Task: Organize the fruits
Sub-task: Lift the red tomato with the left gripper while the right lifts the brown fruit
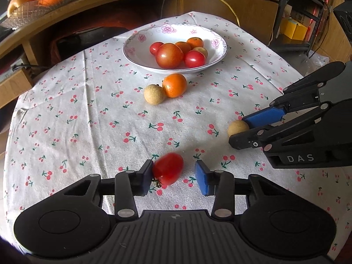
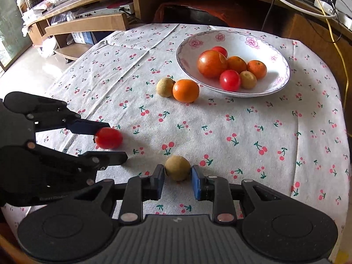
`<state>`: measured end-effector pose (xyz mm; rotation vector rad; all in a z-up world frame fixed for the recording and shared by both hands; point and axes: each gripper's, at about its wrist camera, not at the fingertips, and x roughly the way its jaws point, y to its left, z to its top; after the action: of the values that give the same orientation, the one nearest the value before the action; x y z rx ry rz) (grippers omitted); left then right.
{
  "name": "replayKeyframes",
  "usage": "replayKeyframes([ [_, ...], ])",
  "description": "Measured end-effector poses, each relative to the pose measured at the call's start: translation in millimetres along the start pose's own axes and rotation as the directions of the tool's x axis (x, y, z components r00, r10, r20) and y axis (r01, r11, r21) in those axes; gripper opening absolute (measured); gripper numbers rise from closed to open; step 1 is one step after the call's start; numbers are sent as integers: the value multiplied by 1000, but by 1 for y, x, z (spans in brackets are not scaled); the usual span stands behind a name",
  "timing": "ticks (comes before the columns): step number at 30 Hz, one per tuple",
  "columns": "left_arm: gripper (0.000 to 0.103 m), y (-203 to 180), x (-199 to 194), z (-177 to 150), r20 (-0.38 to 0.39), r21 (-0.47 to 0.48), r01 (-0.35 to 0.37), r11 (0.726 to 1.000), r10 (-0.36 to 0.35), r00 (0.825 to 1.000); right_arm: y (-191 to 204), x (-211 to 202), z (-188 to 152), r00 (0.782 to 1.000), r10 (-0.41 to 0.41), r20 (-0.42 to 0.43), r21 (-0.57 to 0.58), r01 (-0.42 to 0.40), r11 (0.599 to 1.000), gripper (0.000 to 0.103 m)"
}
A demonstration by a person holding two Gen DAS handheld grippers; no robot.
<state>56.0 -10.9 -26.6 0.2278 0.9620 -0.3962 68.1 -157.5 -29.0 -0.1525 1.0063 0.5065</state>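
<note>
A table covered by a white cloth printed with small red cherries (image 1: 88, 114). Near the bottom, the left gripper (image 1: 173, 176) has its jaws apart around a small, motion-blurred red cherry tomato (image 1: 168, 171); the tomato touches the left black pad, with a gap before the blue pad. At the right edge, the right gripper (image 1: 242, 129) is closed on a small round tan fruit (image 1: 236, 127). Farther back sits a white floral-rimmed ceramic bowl (image 1: 136, 50) holding tomatoes and small oranges. Just before it, an orange mandarin (image 1: 175, 85) touches another tan fruit (image 1: 154, 94).
</note>
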Motion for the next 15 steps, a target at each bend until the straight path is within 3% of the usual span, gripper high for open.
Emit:
replayKeyframes([
  [10, 54, 4, 1, 0, -11, -22, -5, 1000, 5, 1000, 9, 2, 1, 999, -36, -3, -45, 35, 998, 26],
  [15, 49, 2, 0, 0, -14, -26, 0, 1000, 0, 1000, 4, 2, 1, 1000, -16, -9, -20, 16, 1000, 26],
])
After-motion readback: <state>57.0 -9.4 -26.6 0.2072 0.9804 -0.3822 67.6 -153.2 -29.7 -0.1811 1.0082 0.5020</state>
